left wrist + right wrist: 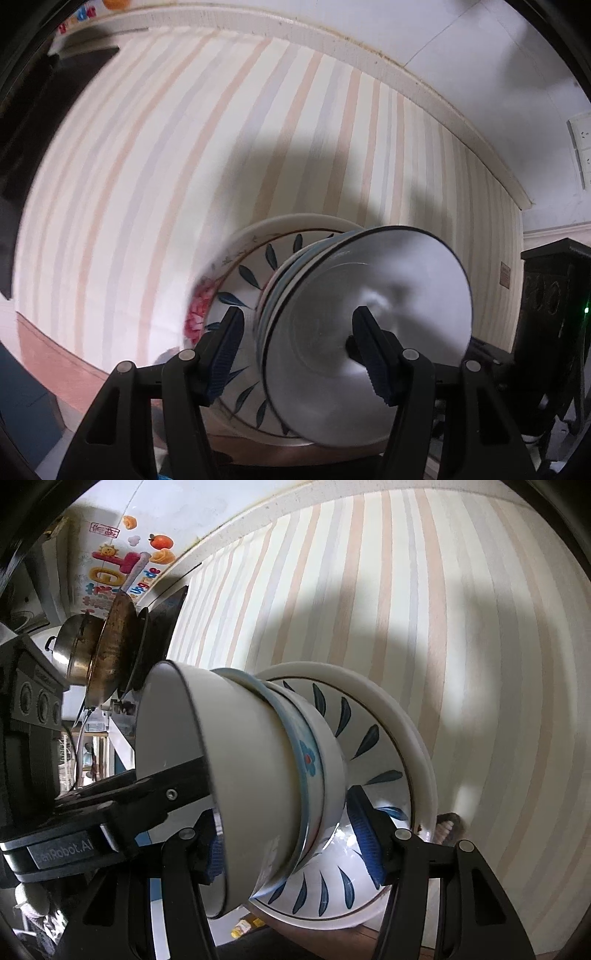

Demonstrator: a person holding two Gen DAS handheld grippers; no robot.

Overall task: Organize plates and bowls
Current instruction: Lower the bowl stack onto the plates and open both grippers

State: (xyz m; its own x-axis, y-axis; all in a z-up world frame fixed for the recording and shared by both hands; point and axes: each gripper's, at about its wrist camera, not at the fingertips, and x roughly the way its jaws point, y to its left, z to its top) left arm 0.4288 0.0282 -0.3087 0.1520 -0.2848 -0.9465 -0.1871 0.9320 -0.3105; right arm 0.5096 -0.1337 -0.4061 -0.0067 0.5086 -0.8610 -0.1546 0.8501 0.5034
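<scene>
Desk (147, 147) carries a cloth striped in cream, peach and pale blue. Resting directly on it: a white rimmed plate (424, 760). At its far corner, a dark flat slab (166, 616).

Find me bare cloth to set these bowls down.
Bare striped cloth runs wide beside the plates, out to its pale border. Crowded: the pots at the cloth's corner, and the bowl stack, straddled by left gripper and right gripper.
</scene>
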